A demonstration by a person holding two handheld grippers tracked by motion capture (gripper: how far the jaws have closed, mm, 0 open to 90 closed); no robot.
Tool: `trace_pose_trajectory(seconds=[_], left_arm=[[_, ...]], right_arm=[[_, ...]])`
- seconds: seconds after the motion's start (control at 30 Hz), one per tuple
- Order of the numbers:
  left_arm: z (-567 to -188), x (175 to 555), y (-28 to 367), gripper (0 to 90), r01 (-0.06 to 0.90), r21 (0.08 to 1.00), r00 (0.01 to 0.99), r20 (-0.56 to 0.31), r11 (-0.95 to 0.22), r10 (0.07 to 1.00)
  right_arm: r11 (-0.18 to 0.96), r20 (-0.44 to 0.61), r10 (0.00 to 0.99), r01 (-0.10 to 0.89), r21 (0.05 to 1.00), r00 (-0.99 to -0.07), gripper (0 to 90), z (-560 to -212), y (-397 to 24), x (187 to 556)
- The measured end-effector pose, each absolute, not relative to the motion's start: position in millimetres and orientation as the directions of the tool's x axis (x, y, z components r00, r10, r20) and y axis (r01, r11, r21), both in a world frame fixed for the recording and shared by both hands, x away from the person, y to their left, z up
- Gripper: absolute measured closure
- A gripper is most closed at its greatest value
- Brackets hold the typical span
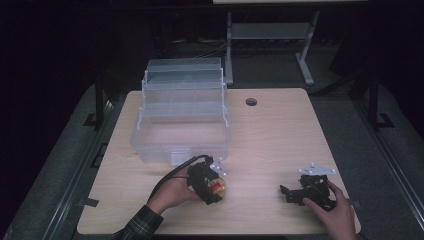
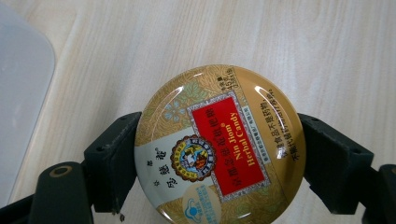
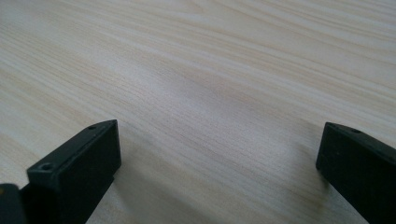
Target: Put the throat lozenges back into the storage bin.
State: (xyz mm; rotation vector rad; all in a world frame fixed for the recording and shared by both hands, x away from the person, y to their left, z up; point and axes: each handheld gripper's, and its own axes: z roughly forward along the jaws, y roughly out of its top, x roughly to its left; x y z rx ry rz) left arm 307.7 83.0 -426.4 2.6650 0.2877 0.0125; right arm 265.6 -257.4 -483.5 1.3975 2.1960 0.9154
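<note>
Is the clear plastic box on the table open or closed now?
Open. In the high view the clear plastic box has its lid raised at the back, its tiered trays stepped upward, and its lower compartment exposed from above.

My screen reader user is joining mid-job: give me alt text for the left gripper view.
A round gold Nin Jiom Herbal Candy tin with a red label sits clamped between the left gripper's two black fingers, seen lid-on. Behind it is the pale wooden table, with the clear plastic box's edge at far left.
</note>
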Motion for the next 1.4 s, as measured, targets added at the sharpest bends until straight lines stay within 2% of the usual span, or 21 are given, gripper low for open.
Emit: trace_pose_trajectory(seconds=[1.4], left_arm=[[-387, 316, 124, 19.5, 0.257, 0.495, 0.959, -0.027, -0.83, 0.281]], right_arm=[[0.293, 0.027, 0.901, 0.653, 0.698, -0.433, 0.0, -483, -257, 266]])
